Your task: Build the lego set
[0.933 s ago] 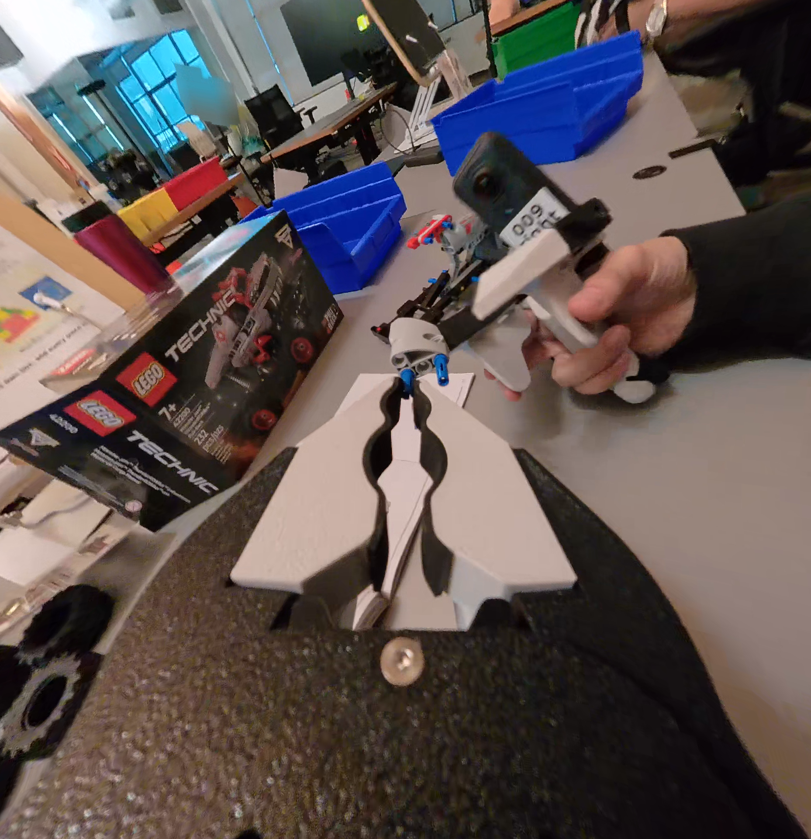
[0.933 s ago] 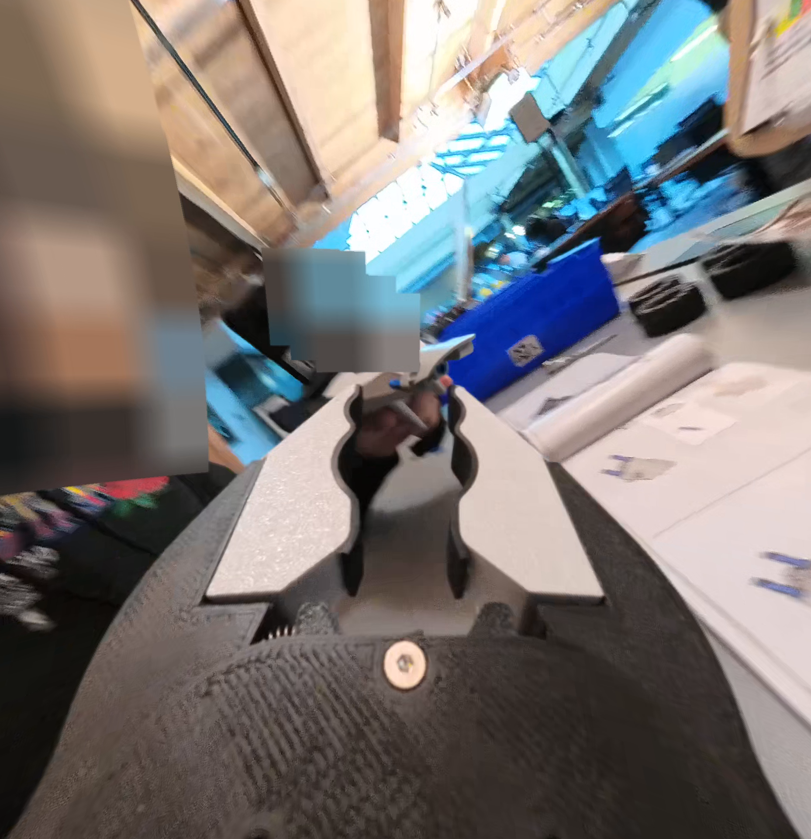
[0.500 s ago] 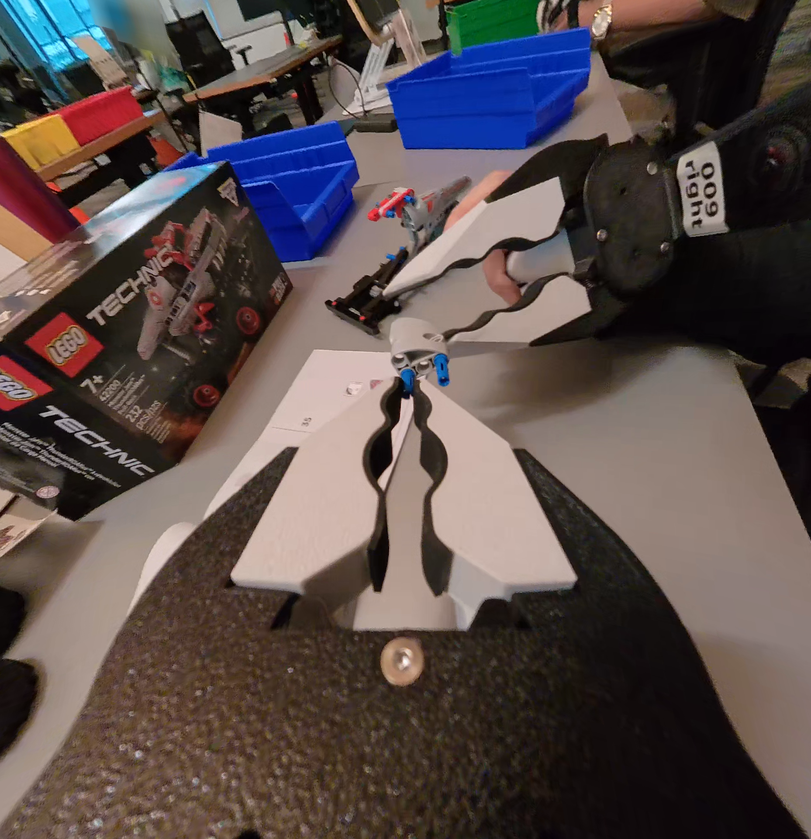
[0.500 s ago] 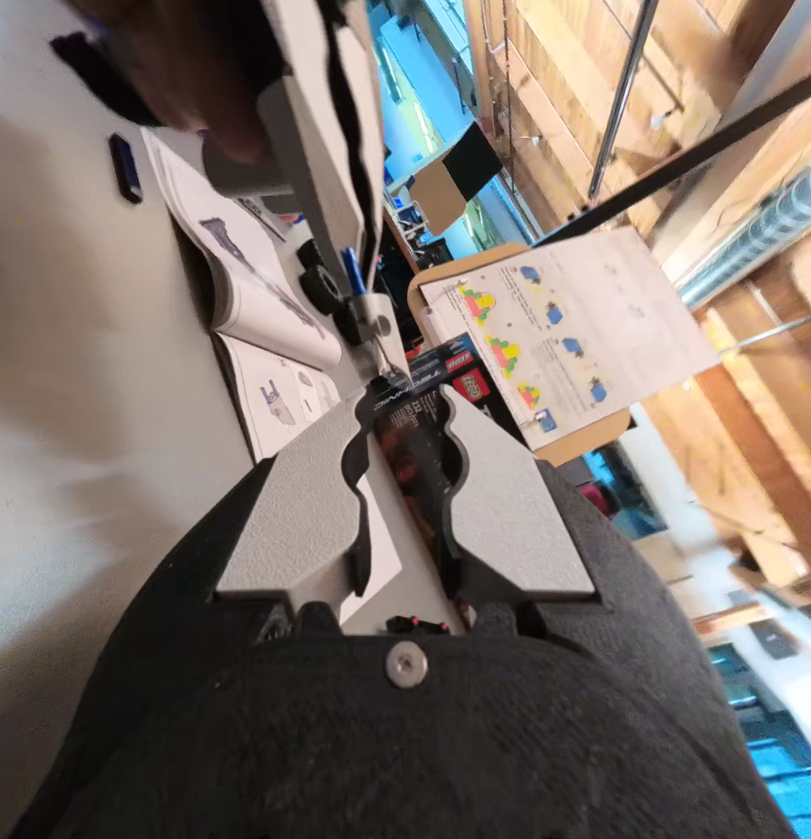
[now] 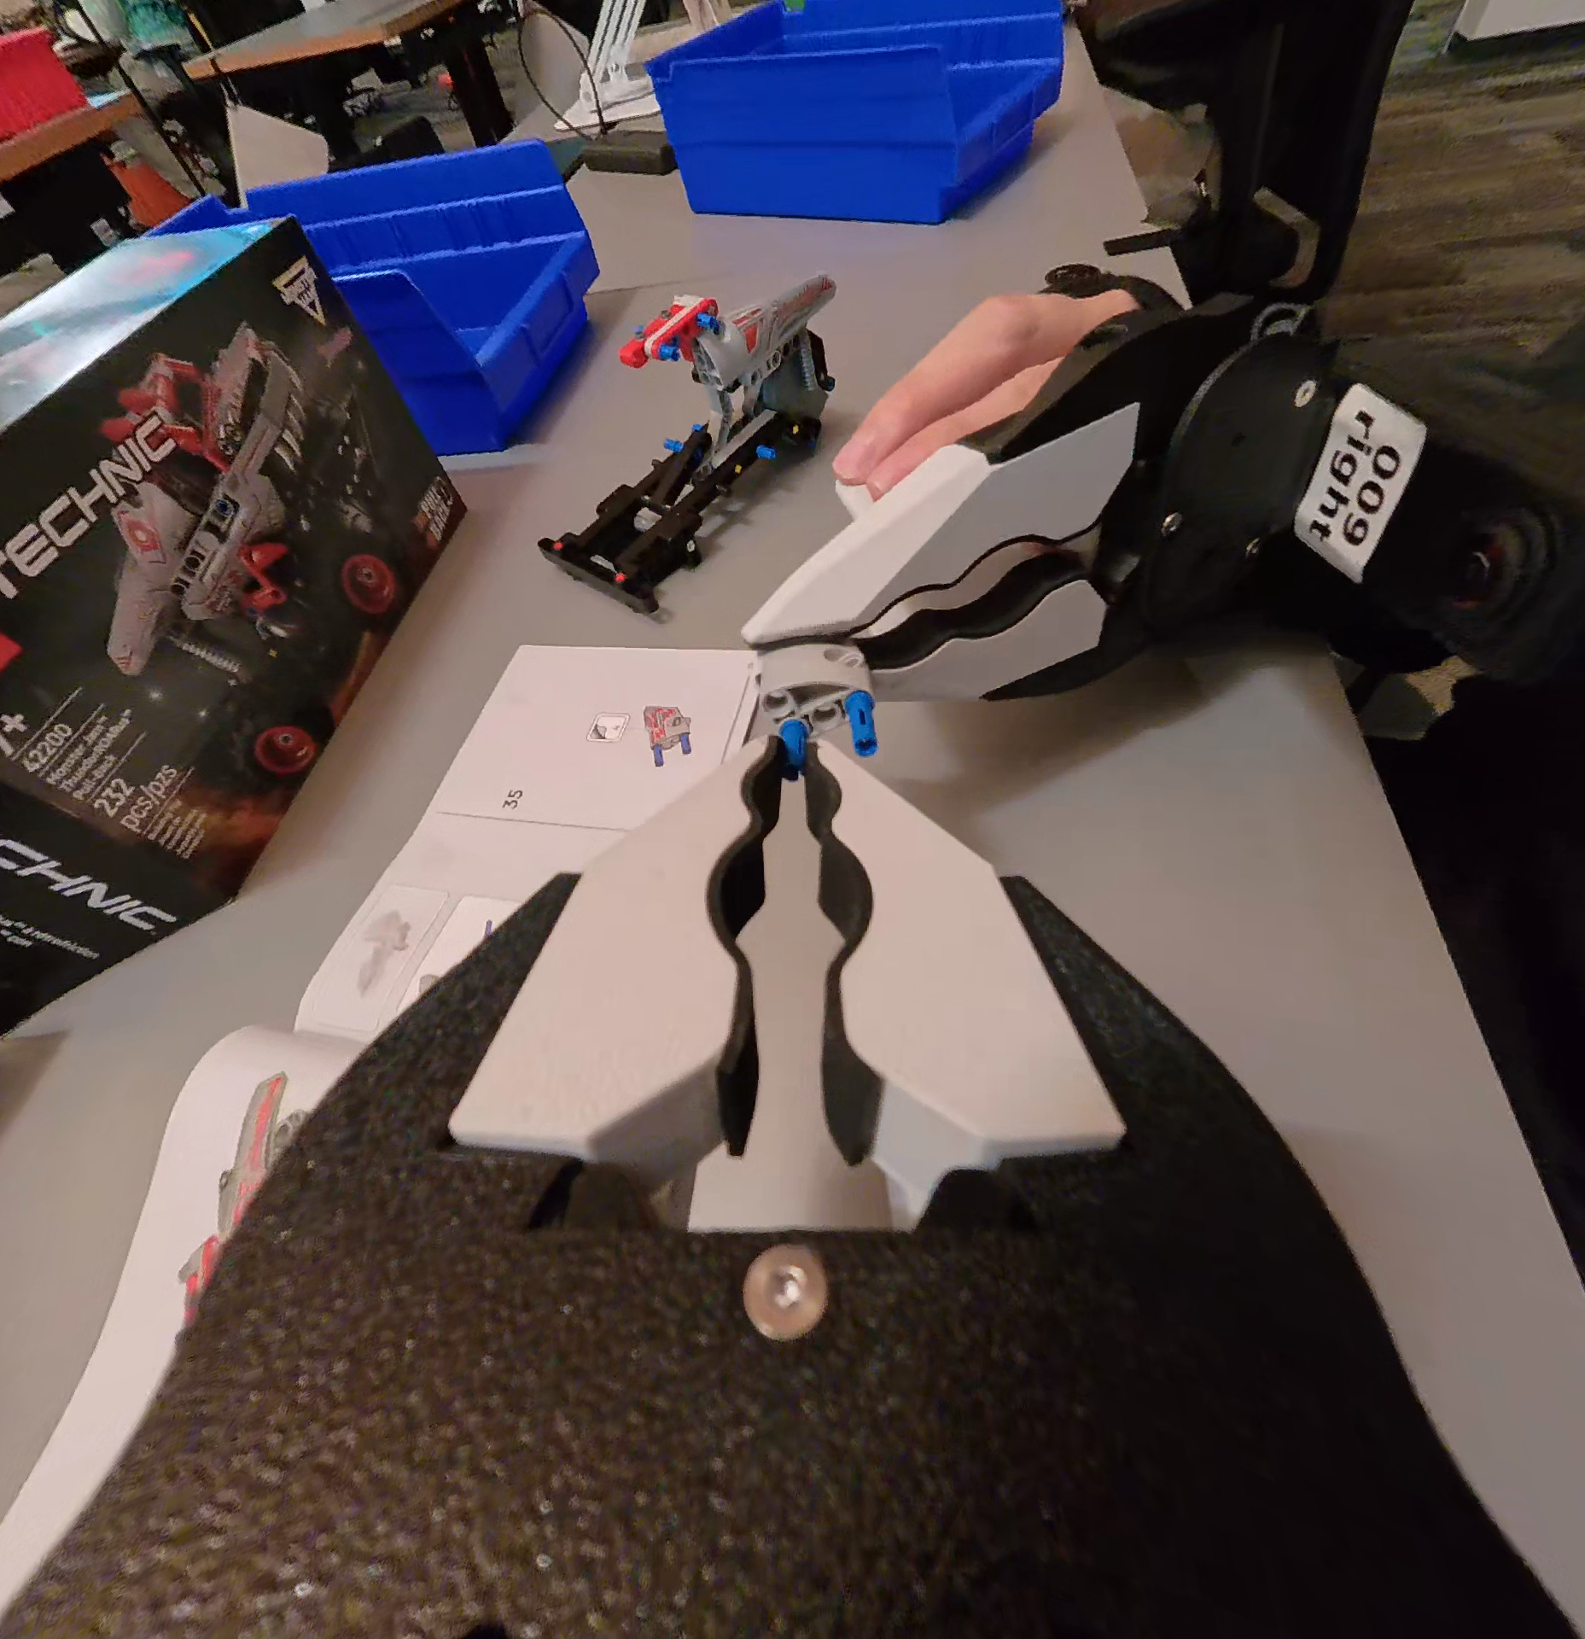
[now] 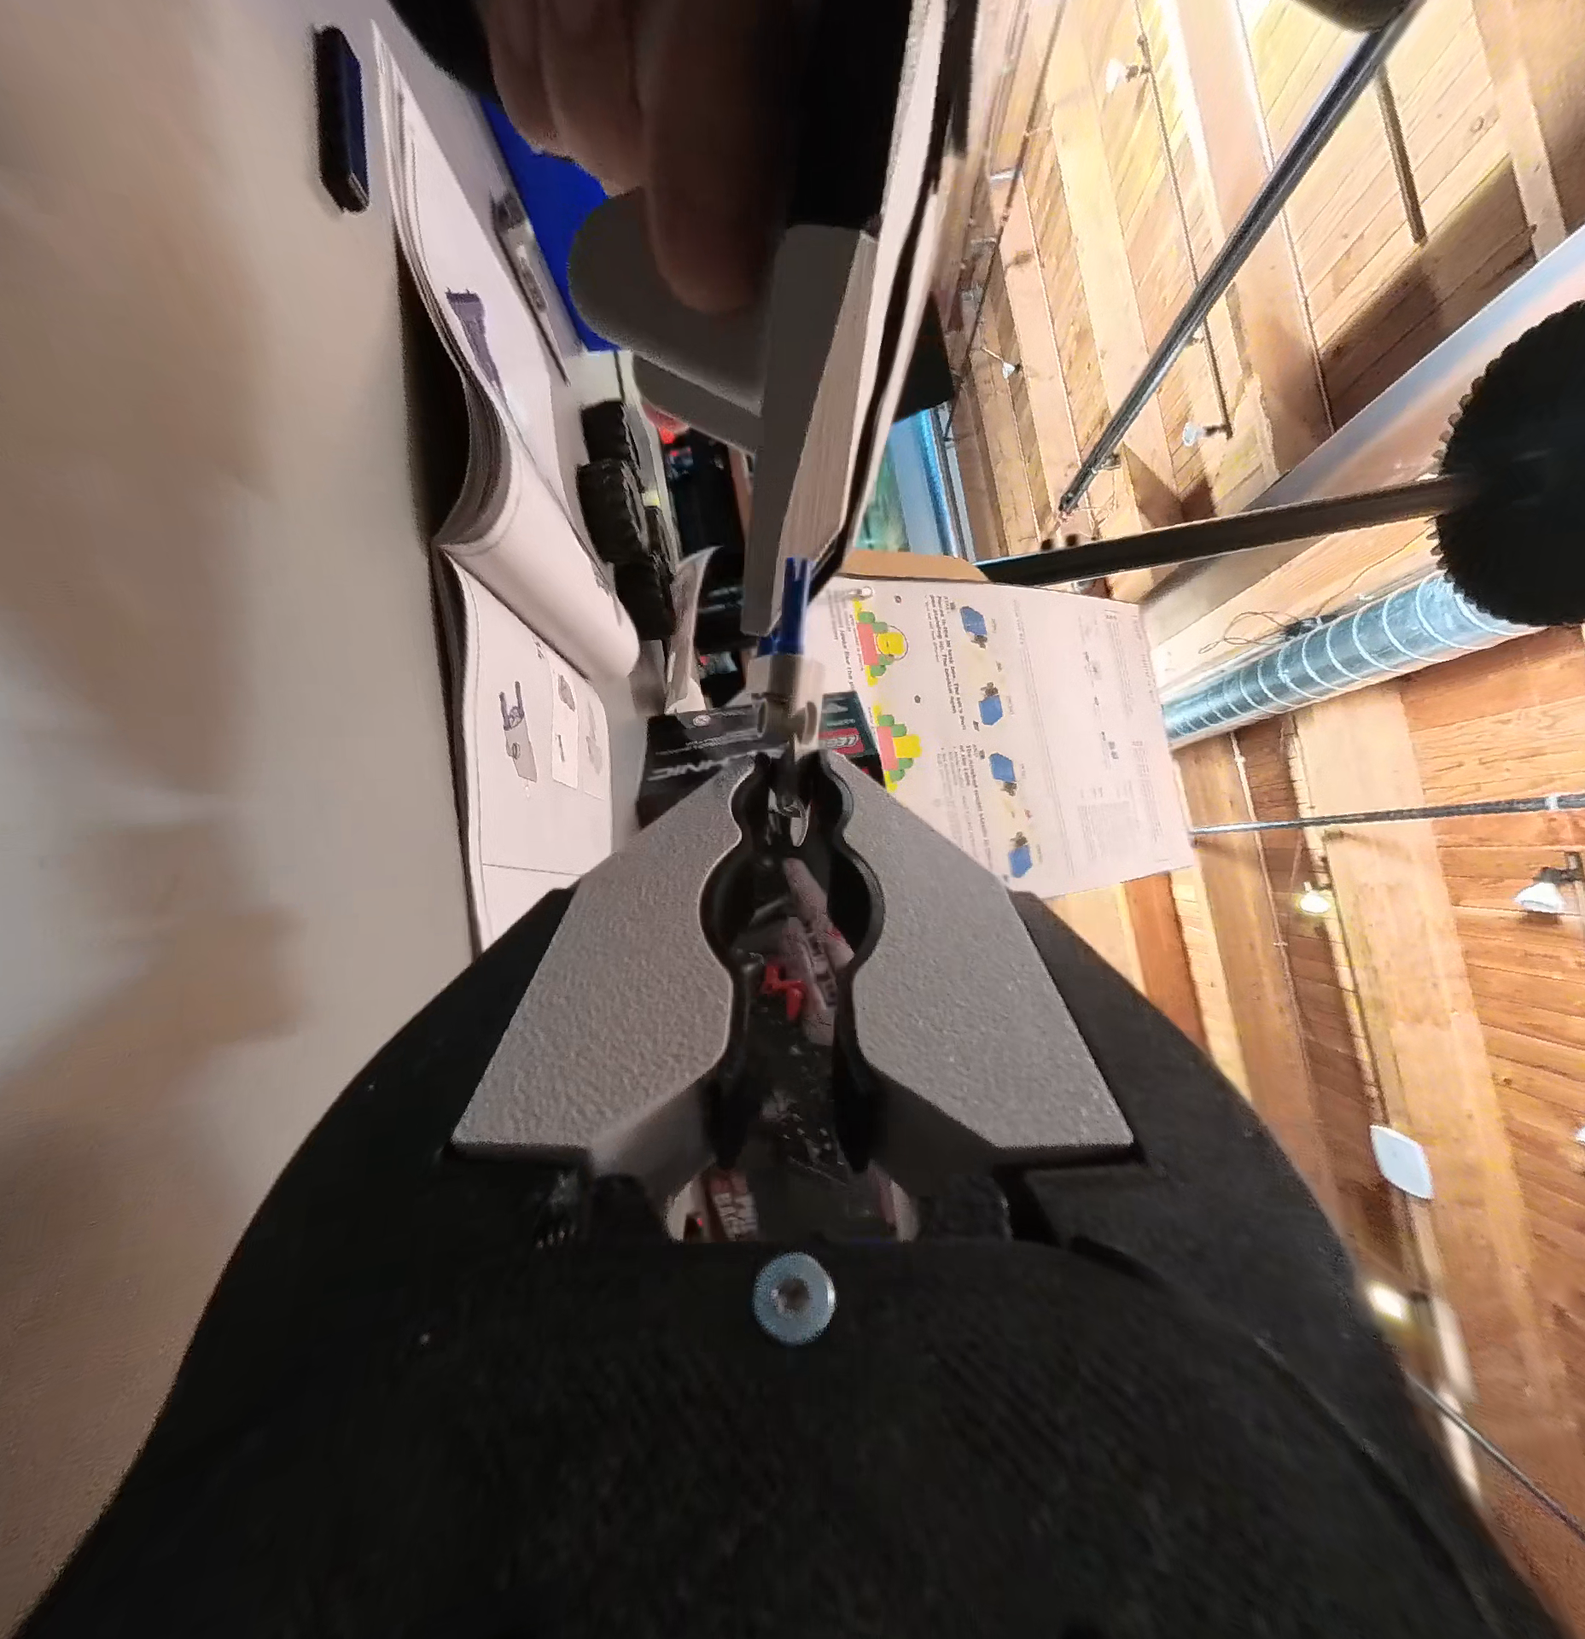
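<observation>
A small grey Lego piece (image 5: 815, 678) with two blue pins (image 5: 859, 714) is held above the grey table (image 5: 1214, 931). My left gripper (image 5: 793, 754) is shut on one blue pin from below. My right gripper (image 5: 806, 652) comes in from the right, and its narrowed jaws pinch the grey piece. In the right wrist view the right gripper (image 6: 788, 776) meets the grey piece (image 6: 781, 701), with the left gripper (image 6: 784, 612) beyond it. A partly built black, grey and red chassis (image 5: 682, 505) lies farther back on the table.
The set's box (image 5: 177, 576) stands at the left. The open instruction booklet (image 5: 611, 709) lies under the grippers. Two blue bins (image 5: 451, 293) (image 5: 859, 115) stand behind. The table edge (image 5: 1409, 887) runs down the right. Black tyres (image 6: 620, 523) lie beyond the booklet (image 6: 522, 709). My left and right fingertips are right by each other.
My right gripper has swung in from the right and narrowed its jaws onto the grey piece. My left gripper keeps hold of the blue pin and has tilted down toward the table.
</observation>
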A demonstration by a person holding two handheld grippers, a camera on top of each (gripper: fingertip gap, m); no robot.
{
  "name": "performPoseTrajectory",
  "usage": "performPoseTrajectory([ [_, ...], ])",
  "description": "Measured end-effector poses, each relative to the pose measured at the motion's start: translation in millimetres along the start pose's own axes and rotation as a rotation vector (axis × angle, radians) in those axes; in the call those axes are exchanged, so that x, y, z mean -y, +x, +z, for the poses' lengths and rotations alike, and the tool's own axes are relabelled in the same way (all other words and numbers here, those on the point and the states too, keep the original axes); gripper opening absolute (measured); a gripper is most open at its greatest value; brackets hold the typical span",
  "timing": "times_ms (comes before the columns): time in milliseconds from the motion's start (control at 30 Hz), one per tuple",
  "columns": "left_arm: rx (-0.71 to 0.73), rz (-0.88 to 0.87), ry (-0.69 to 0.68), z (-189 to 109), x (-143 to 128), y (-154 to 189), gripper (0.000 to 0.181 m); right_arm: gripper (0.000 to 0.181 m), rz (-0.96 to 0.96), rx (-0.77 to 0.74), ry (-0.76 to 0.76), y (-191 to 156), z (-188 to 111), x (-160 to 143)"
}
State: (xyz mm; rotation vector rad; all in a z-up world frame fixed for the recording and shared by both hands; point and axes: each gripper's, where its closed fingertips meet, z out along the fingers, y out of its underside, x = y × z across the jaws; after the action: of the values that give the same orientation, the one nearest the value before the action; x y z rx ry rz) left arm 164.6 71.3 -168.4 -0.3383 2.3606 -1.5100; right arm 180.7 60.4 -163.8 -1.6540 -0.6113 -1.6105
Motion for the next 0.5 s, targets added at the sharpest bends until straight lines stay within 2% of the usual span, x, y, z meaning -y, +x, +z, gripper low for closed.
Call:
performPoseTrajectory([
  [500,0.021,0.008,-0.034,-2.1,-4.6,-3.4,0.001,0.005,-0.023,-0.004,0.008,-3.4,-0.9,-0.1],
])
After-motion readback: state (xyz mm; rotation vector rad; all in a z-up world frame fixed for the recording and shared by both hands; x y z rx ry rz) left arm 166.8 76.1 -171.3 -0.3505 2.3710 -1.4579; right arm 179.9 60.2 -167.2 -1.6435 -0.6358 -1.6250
